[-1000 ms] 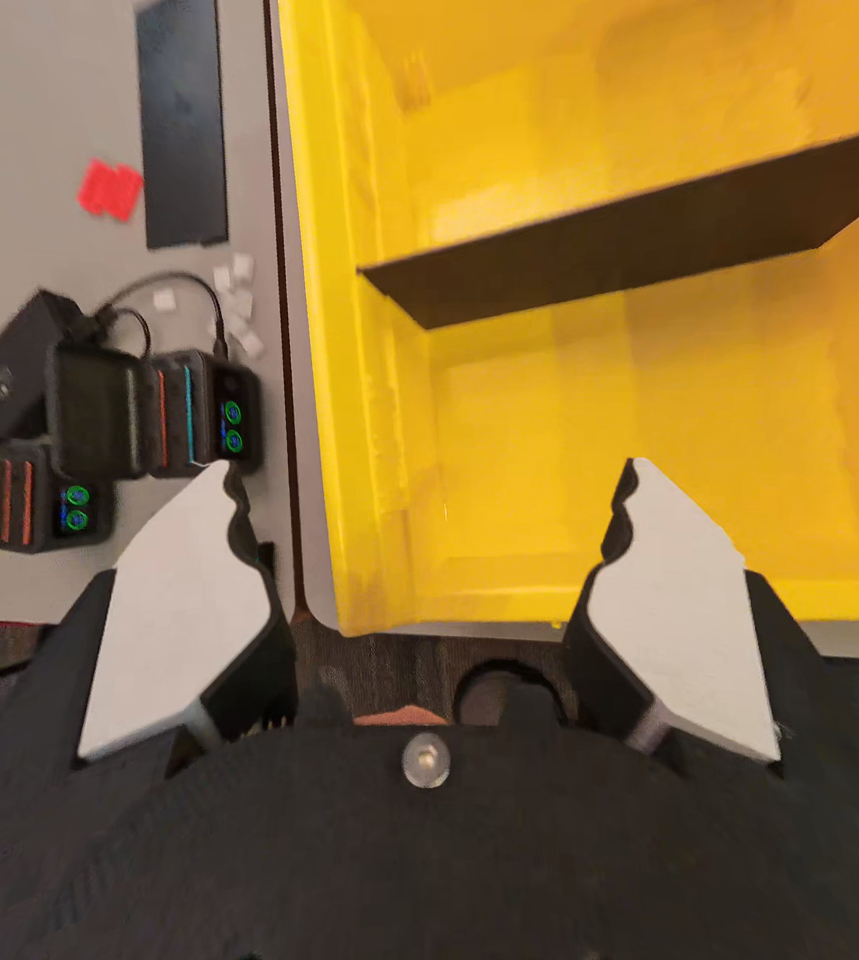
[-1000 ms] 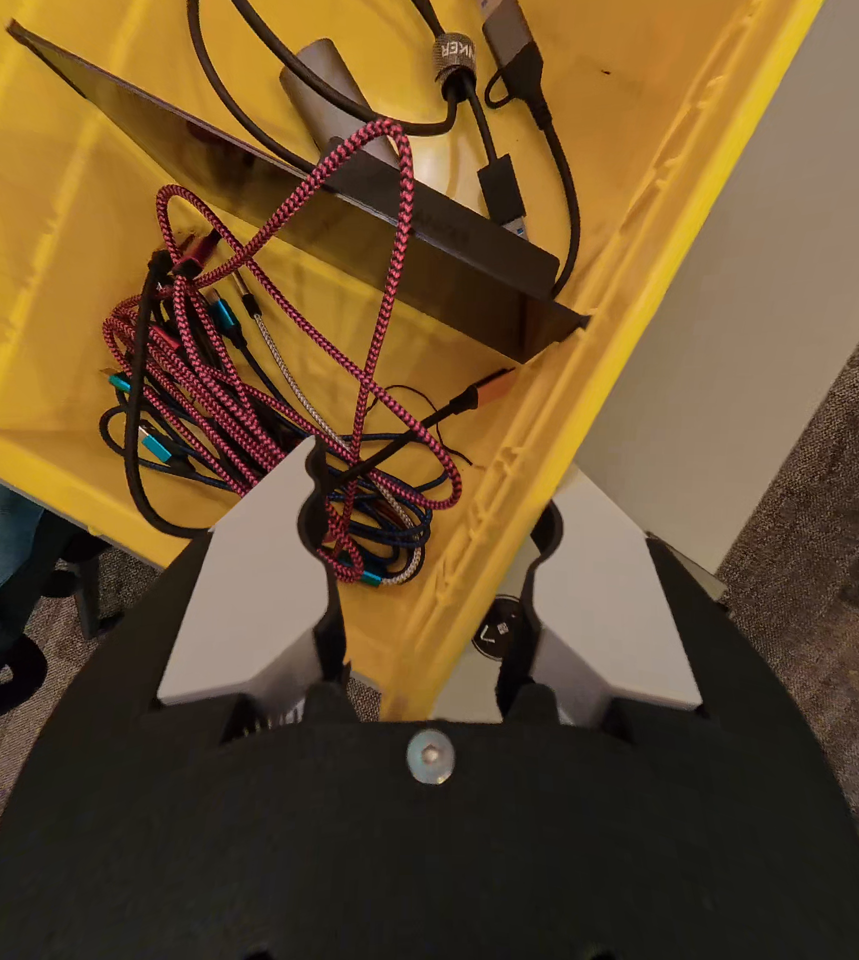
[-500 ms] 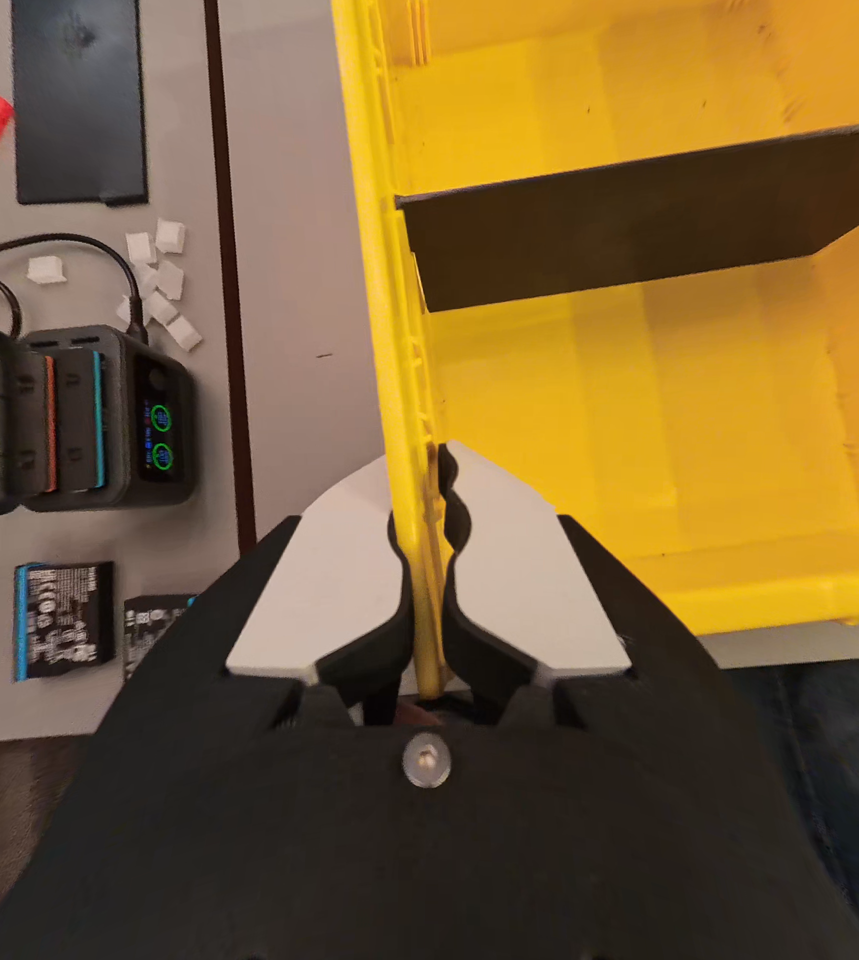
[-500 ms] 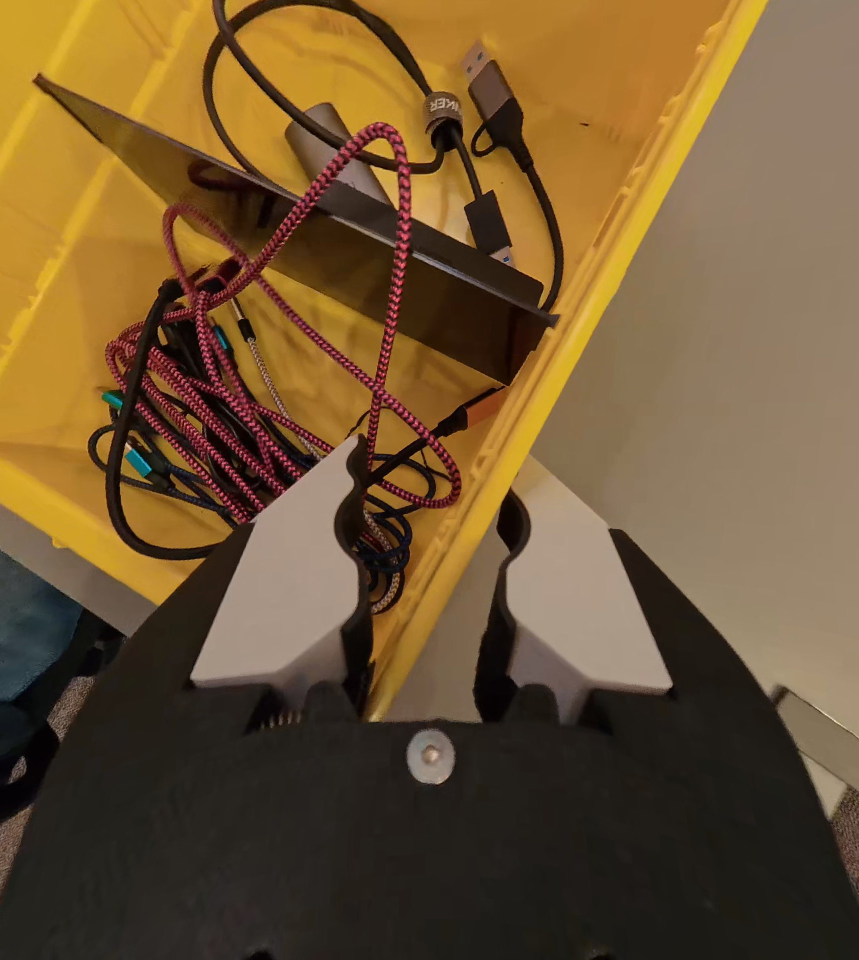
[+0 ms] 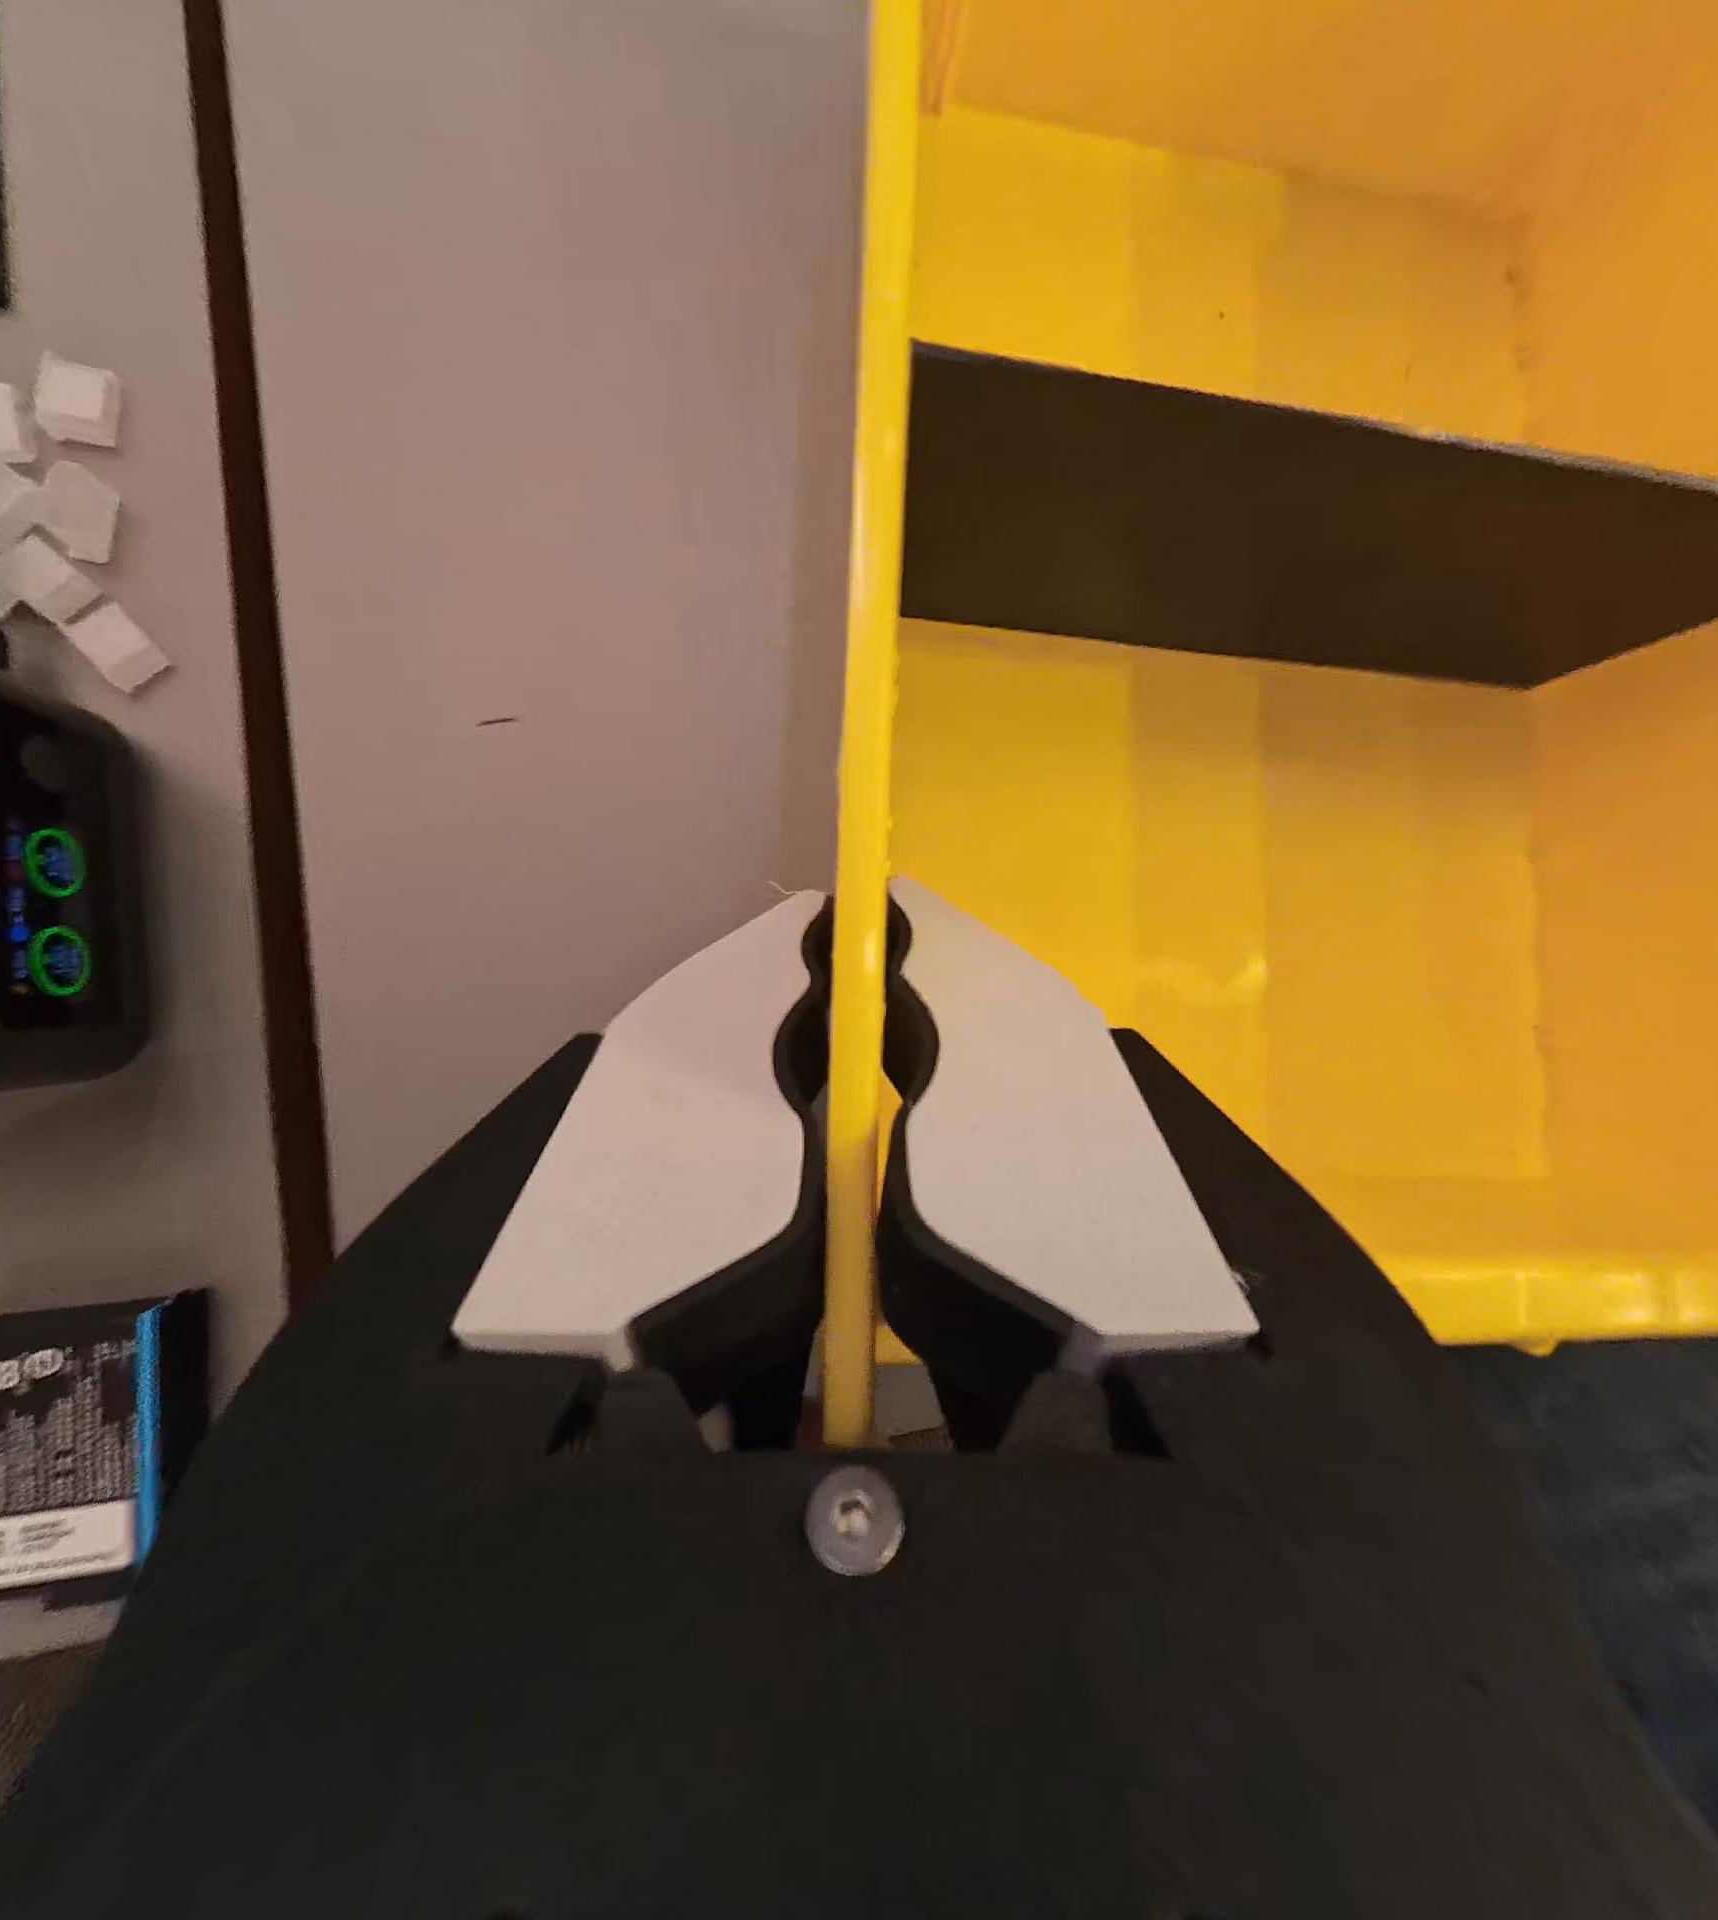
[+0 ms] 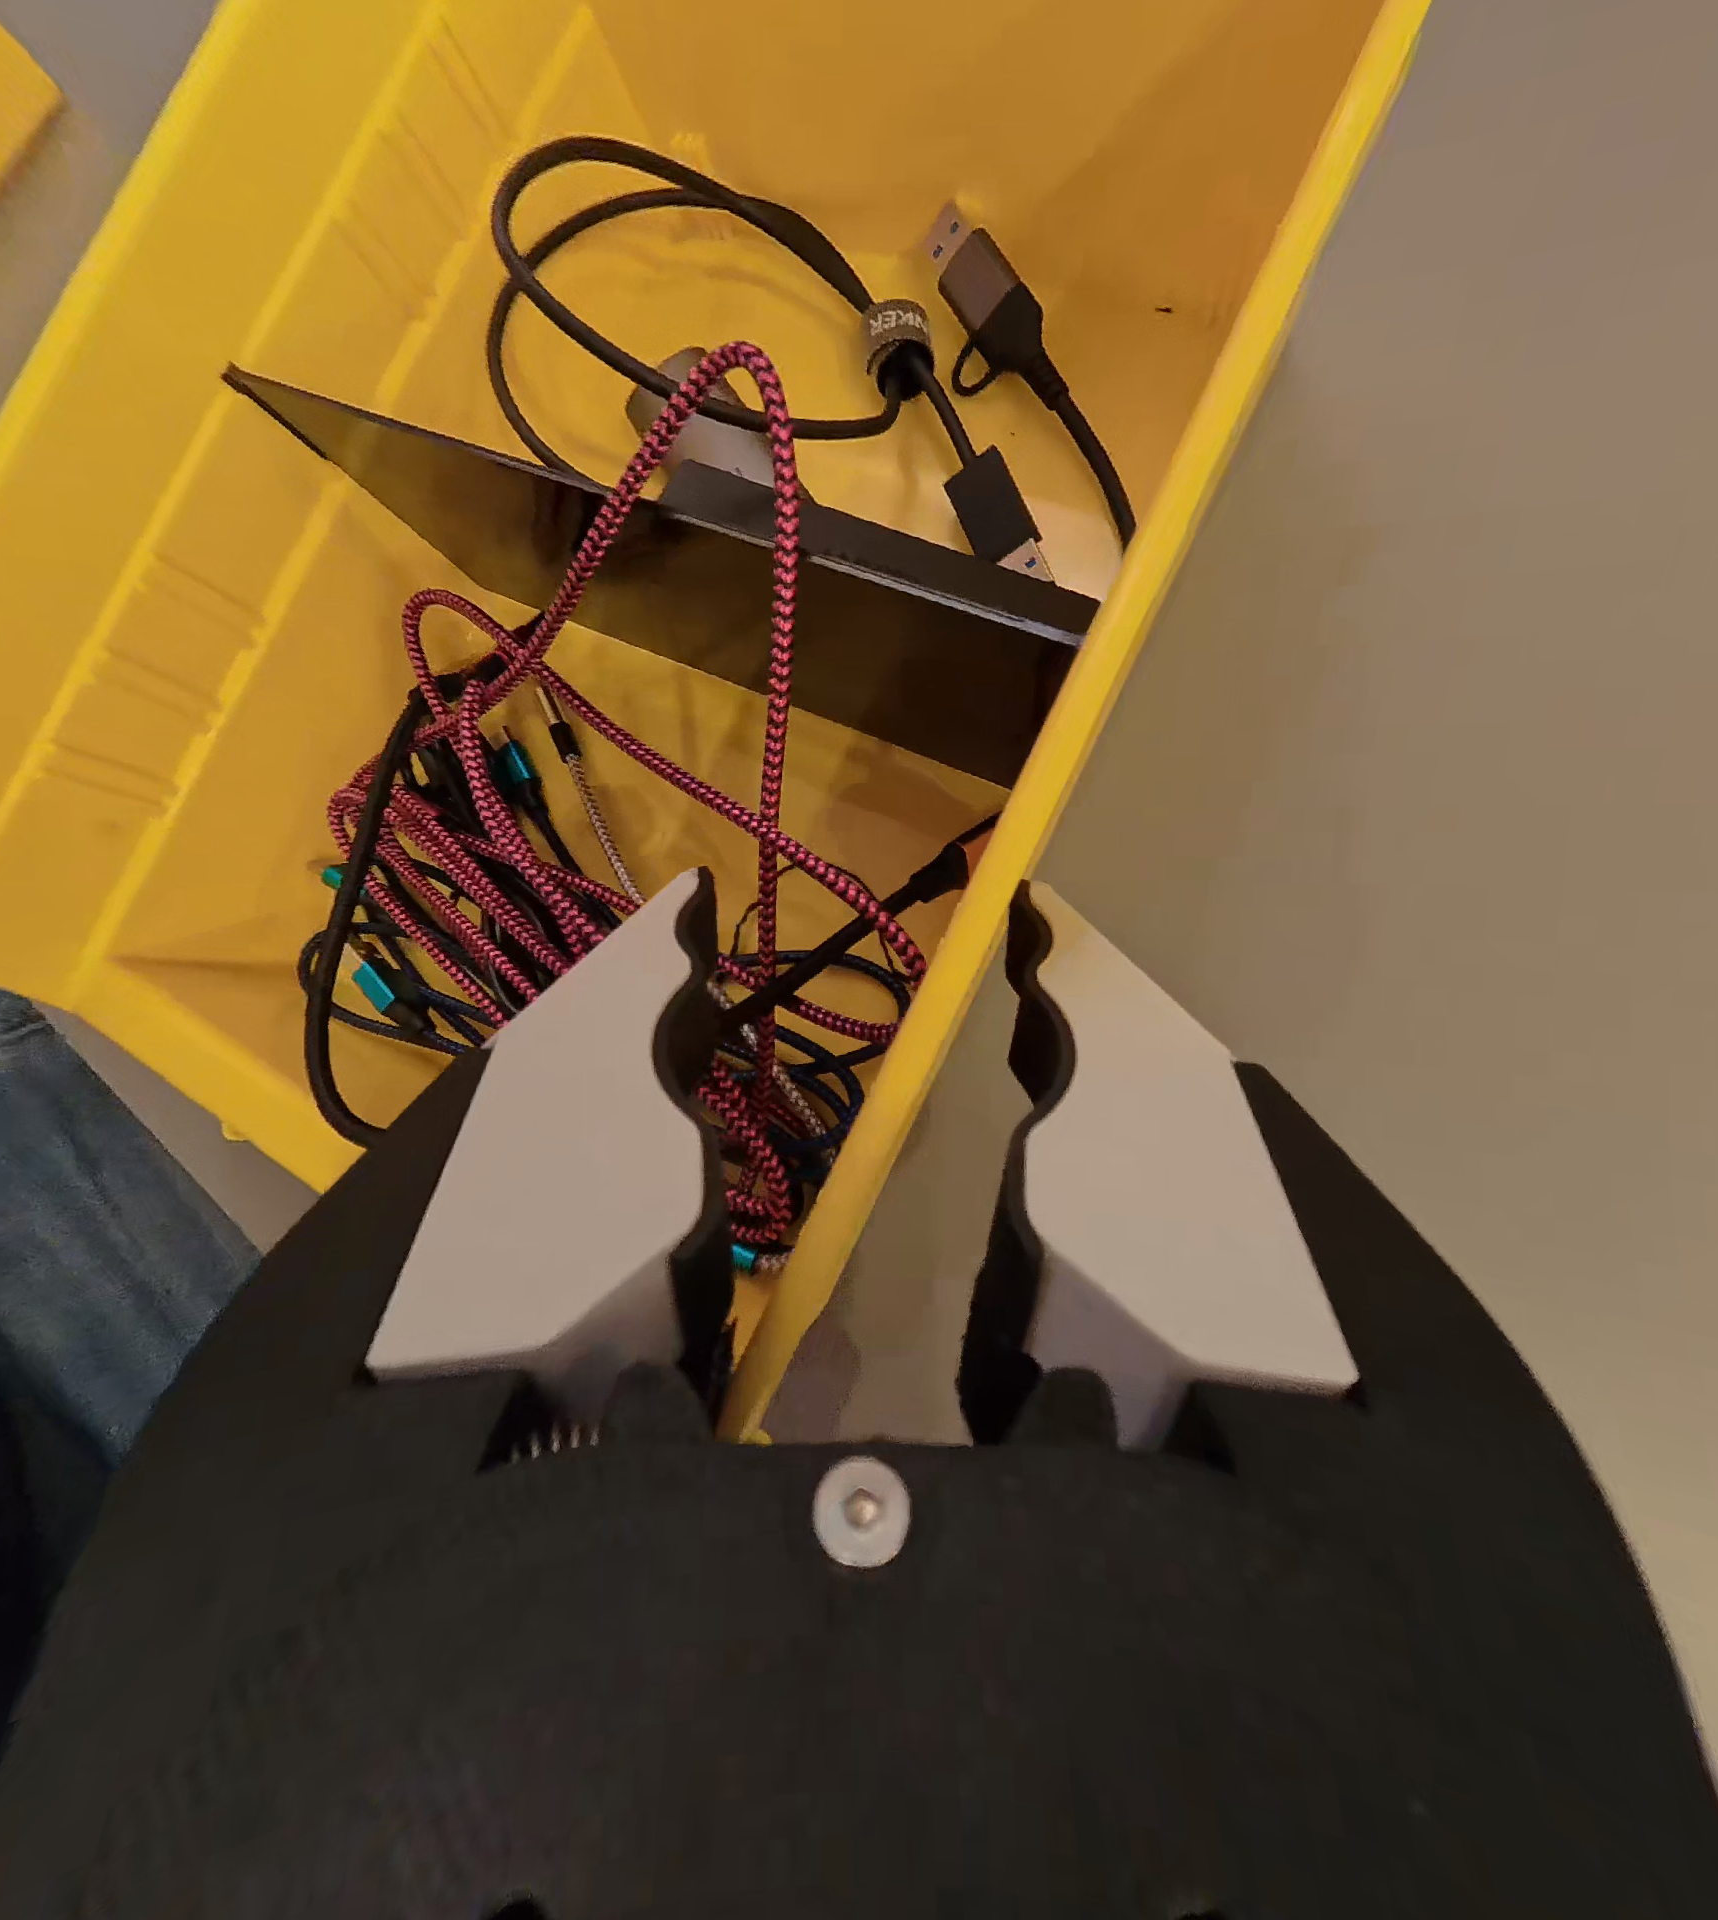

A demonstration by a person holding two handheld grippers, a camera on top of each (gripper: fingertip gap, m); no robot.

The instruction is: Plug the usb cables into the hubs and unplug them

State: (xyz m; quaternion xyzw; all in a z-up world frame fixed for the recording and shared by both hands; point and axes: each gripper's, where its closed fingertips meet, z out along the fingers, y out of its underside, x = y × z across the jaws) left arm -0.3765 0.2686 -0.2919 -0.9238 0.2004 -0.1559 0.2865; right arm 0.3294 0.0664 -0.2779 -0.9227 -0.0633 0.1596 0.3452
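Note:
My left gripper (image 5: 857, 904) is shut on the left wall (image 5: 870, 520) of a yellow bin; the two compartments seen there, split by a black divider (image 5: 1302, 540), look empty. My right gripper (image 6: 863, 883) is open and straddles the bin's right wall (image 6: 1198, 540), left finger inside, right finger outside. Under it lies a tangle of braided USB cables (image 6: 481, 862). One red-and-black cable (image 6: 777, 623) loops over the divider (image 6: 886, 634). Behind the divider lie a grey hub (image 6: 720, 436), partly hidden, and a black cable with a USB plug (image 6: 980, 275).
Left of the bin, on the grey table (image 5: 543, 520), sit a black charger with green lights (image 5: 44, 894), small white pieces (image 5: 55, 499) and a battery pack (image 5: 55, 1455). A dark seam (image 5: 252, 623) runs along the table. A person's jeans (image 6: 24, 1195) show at the near edge. Left tips to right tips: about 75 cm.
My left gripper went from open to shut on the bin's left wall and has moved closer along it. My right gripper narrowed and moved forward astride the right wall.

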